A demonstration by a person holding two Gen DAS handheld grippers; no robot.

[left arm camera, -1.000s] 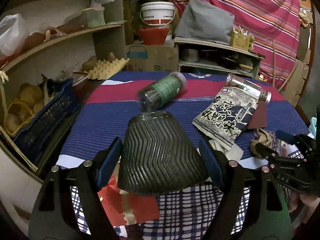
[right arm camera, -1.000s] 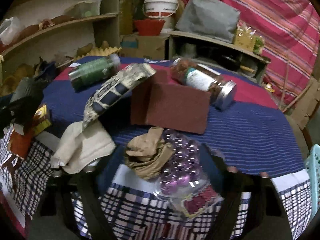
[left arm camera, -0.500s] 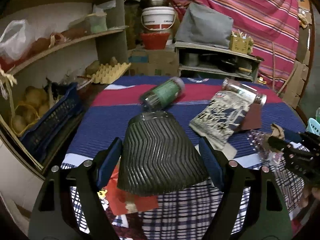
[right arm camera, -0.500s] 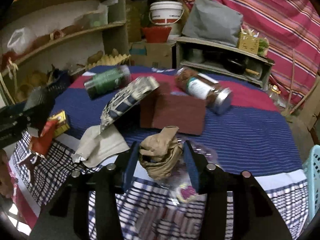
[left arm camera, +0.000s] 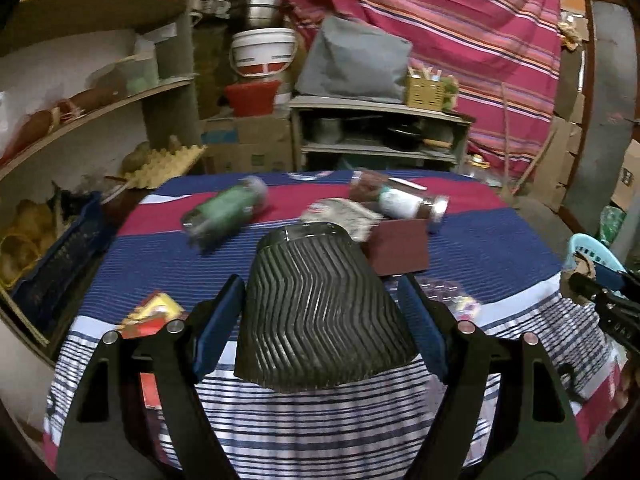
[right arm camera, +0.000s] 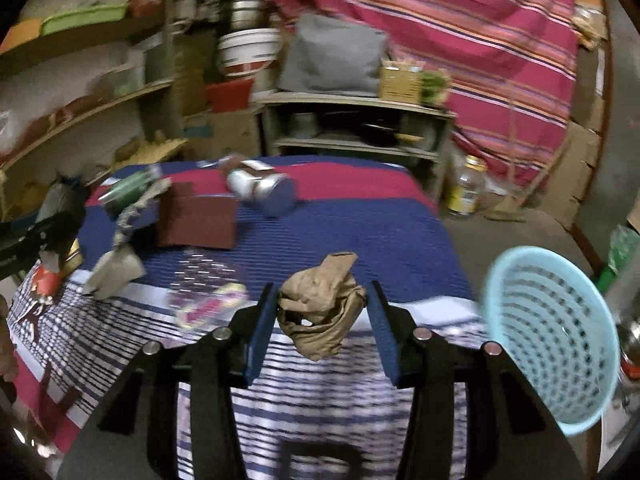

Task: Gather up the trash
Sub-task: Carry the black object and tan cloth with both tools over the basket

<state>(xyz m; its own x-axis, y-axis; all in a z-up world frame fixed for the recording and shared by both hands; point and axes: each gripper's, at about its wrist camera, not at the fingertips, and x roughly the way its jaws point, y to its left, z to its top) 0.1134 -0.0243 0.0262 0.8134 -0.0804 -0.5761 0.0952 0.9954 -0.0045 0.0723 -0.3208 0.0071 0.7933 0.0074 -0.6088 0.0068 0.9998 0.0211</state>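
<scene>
My left gripper (left arm camera: 320,312) is shut on a black ribbed cup (left arm camera: 320,312) and holds it above the table's front edge. My right gripper (right arm camera: 322,312) is shut on a crumpled brown paper wad (right arm camera: 322,308), lifted off the table. A light blue mesh basket (right arm camera: 556,340) stands at the right, beyond the table edge; it also shows in the left wrist view (left arm camera: 592,250). On the striped cloth (right arm camera: 360,224) lie a clear plastic wrapper (right arm camera: 204,292), a beige crumpled paper (right arm camera: 116,272) and a snack bag (left arm camera: 340,216).
A green jar (left arm camera: 224,212), a brown jar with a metal lid (right arm camera: 260,192) and a dark red pad (right arm camera: 196,220) lie on the table. A small yellow-red box (left arm camera: 150,314) lies front left. Shelves stand left and behind. A bottle (right arm camera: 464,192) stands on the floor.
My right gripper closed on the brown paper wad, lifted it and swung right toward the basket. My left gripper, still holding the cup, pulled back and rose.
</scene>
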